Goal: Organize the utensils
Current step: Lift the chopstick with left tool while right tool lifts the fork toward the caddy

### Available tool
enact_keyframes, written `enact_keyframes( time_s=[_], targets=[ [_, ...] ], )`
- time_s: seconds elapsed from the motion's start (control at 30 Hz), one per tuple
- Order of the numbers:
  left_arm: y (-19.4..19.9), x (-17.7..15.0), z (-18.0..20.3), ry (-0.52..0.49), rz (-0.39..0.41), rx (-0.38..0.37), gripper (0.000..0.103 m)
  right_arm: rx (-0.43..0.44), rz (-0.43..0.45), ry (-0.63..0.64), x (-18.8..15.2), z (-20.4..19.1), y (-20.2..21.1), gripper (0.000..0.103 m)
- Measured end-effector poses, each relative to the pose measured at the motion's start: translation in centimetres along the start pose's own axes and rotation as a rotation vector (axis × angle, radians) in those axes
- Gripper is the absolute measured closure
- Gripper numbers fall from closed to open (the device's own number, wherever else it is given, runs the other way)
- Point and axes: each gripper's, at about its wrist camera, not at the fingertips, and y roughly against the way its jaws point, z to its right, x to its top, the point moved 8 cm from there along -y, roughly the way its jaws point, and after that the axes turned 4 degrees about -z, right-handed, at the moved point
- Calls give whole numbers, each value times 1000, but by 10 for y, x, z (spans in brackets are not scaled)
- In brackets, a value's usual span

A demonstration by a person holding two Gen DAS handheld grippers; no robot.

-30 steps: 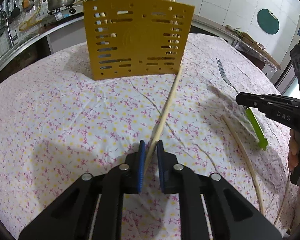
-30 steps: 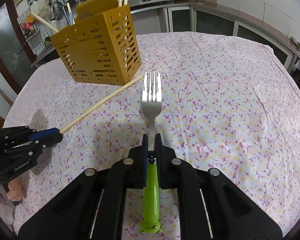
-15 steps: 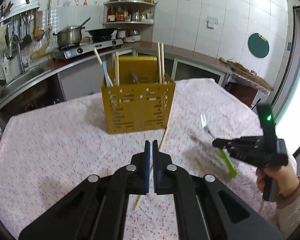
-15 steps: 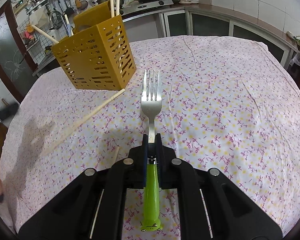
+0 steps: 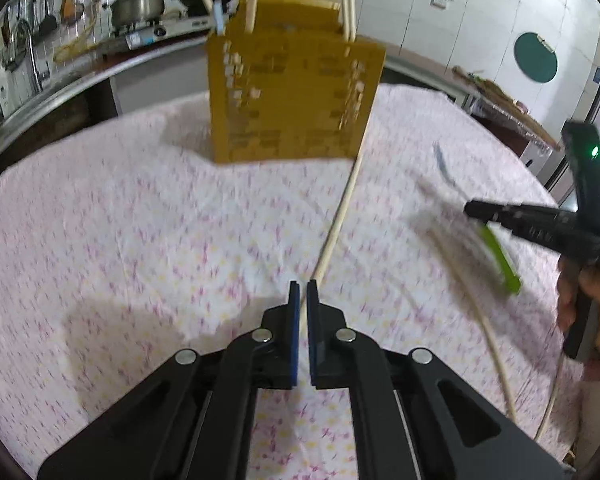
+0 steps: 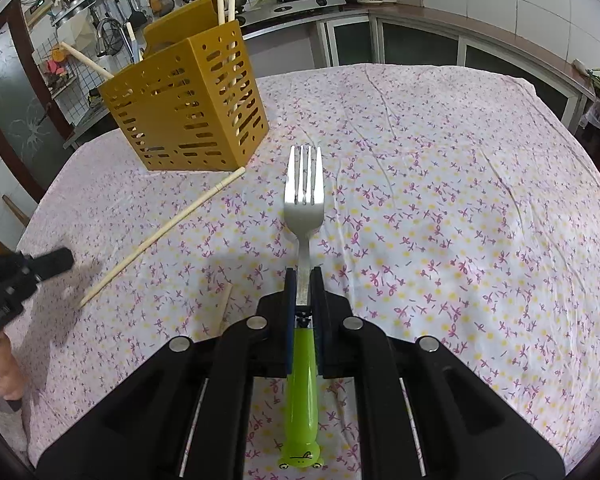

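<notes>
Meanwhile the right gripper (image 6: 304,280) was clamped on the fork (image 6: 304,204) at its neck, tines forward above the floral tablecloth (image 6: 440,200). The left gripper (image 5: 300,292) was closed and held nothing; a chopstick (image 6: 160,238) lay free, pointing towards the yellow utensil holder (image 6: 188,116).

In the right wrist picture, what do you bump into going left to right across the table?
Black left gripper → long wooden chopstick → silver fork with green handle, held in the right gripper.
</notes>
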Motion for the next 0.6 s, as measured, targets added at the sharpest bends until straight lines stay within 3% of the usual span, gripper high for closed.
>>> enact_keyframes(
  time_s=[0.27, 0.33, 0.37, 0.4, 0.6],
  targets=[
    [-4, -27, -6, -7, -31, 14, 96, -13, -16, 3, -4, 2, -6, 95],
    [-3, -28, -6, -2, -27, 19, 80, -14, -14, 2, -5, 3, -6, 95],
    [-2, -28, -6, -4, -16, 29, 60, -13, -15, 2, -5, 3, -6, 95],
    [0, -28, -6, -7, 1, 44, 50, -13, -15, 1, -5, 4, -6, 95],
    [-5, -31, -1, -25, -17, 45, 50, -9, -25, -2, -10, 5, -12, 95]
  ],
)
